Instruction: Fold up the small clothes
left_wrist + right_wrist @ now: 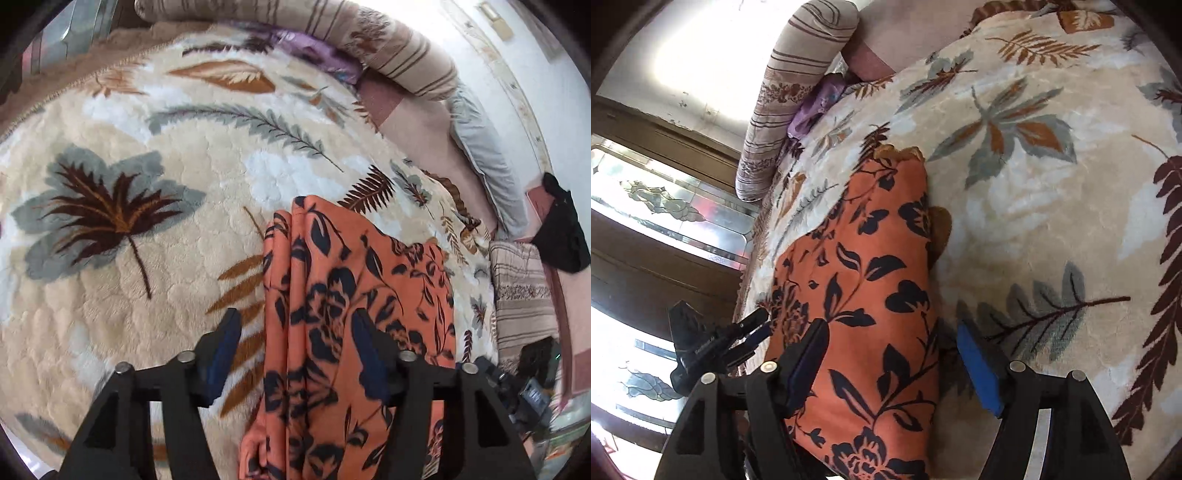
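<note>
An orange garment with a dark floral print (347, 295) lies folded into a long strip on a cream leaf-patterned blanket (147, 229). My left gripper (295, 325) is open just above it, with the garment's left edge between the blue pads. In the right wrist view the same garment (871, 273) runs away from me over the blanket (1052, 206). My right gripper (890, 339) is open and straddles the garment's near part. The left gripper (753, 328) shows at the garment's left edge.
A striped bolster pillow (388, 44) and a purple cloth (310, 48) lie at the blanket's far edge. A grey pillow (480, 147) and a black object (565, 229) are at the right. A wooden cabinet with mirrored panels (665, 206) stands beyond the bed.
</note>
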`<state>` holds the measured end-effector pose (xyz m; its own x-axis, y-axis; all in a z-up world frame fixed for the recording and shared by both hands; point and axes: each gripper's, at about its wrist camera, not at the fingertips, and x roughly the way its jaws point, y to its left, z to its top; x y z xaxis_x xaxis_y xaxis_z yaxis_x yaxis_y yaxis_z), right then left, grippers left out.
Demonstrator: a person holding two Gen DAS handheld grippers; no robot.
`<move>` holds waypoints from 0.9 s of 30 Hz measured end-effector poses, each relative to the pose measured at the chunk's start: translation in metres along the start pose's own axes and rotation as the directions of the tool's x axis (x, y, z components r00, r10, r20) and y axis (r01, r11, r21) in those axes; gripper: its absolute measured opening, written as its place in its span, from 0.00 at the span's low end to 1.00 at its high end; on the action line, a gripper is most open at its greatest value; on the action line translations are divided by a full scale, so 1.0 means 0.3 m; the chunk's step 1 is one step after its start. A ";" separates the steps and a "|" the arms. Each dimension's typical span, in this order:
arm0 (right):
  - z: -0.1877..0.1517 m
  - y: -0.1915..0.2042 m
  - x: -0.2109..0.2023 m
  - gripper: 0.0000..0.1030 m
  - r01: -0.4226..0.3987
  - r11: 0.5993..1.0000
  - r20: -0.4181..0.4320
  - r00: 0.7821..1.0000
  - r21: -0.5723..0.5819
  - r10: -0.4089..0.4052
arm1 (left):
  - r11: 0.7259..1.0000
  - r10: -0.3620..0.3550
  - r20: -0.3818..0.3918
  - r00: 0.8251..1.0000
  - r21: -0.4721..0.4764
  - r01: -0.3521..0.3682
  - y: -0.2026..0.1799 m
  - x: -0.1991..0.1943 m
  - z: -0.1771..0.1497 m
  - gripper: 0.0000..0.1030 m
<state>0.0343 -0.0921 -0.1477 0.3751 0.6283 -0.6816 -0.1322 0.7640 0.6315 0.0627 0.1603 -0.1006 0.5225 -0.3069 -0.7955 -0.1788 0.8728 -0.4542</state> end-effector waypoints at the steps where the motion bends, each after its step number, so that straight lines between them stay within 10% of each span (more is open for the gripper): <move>1: -0.005 0.012 -0.009 0.73 -0.008 1.000 0.007 1.000 -0.009 0.008 | 0.996 0.070 -0.025 0.997 0.054 -0.068 -0.010 0.025 -0.023 0.60; 7: -0.066 0.038 0.016 0.73 0.012 1.000 -0.040 0.999 -0.014 -0.012 | 0.988 0.134 0.066 0.989 0.075 -0.138 -0.047 -0.069 -0.067 0.48; 13: -0.130 0.039 -0.069 0.79 0.030 0.999 0.022 0.999 0.016 -0.030 | 0.953 0.223 0.190 0.956 0.163 -0.255 -0.131 -0.212 -0.150 0.73; 27: -0.171 0.012 -0.125 0.81 0.047 0.998 0.033 0.998 0.028 -0.048 | 0.938 0.249 0.169 0.954 0.203 -0.281 -0.168 -0.213 -0.203 0.73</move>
<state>-0.0274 -0.1053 -0.1390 0.4112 0.5857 -0.6984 -0.0885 0.7883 0.6089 -0.0126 0.1129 -0.0512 0.5947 -0.0115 -0.8038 -0.1452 0.9819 -0.1215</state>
